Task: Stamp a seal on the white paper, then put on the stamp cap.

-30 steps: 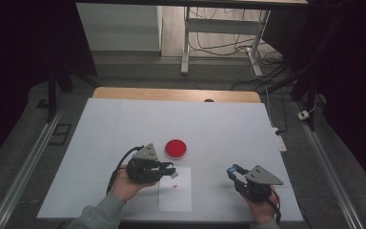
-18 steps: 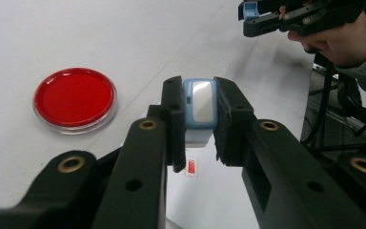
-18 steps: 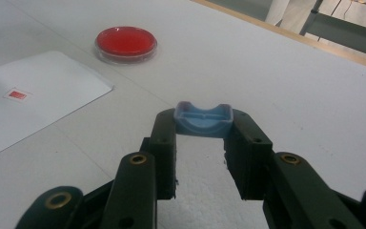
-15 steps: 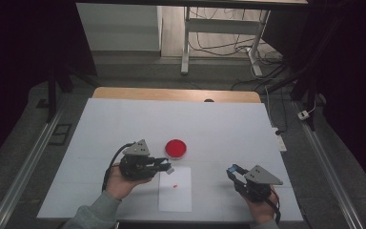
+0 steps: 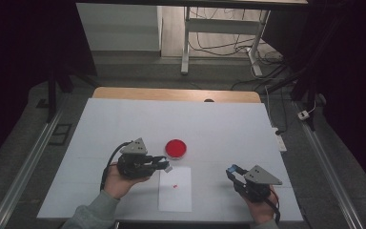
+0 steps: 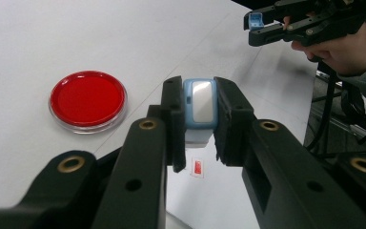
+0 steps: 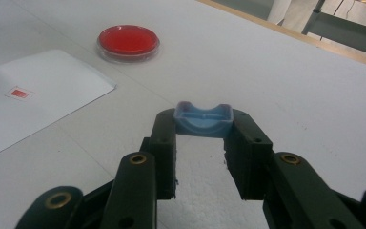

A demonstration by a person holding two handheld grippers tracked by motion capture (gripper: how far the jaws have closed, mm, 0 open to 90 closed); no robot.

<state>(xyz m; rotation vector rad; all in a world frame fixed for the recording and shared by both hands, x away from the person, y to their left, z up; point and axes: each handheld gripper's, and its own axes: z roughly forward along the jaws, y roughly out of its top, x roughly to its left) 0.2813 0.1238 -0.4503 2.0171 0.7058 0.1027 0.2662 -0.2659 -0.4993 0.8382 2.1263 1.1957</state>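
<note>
My left gripper is shut on a small blue stamp whose pale face looks back at the left gripper view. It hovers just left of the top edge of a white paper sheet that bears a small red mark. A round red dish lies just beyond the sheet, near the left gripper. My right gripper hangs to the right of the sheet and is shut on a blue cap, held across its fingertips.
Everything lies on a white table top with a wooden strip along its far edge. Metal rails run down both sides of the table. A table frame and cables stand on the floor beyond.
My left gripper has drawn a little to the left and away from the paper's top edge, still holding the stamp. The right gripper has stayed where it was.
</note>
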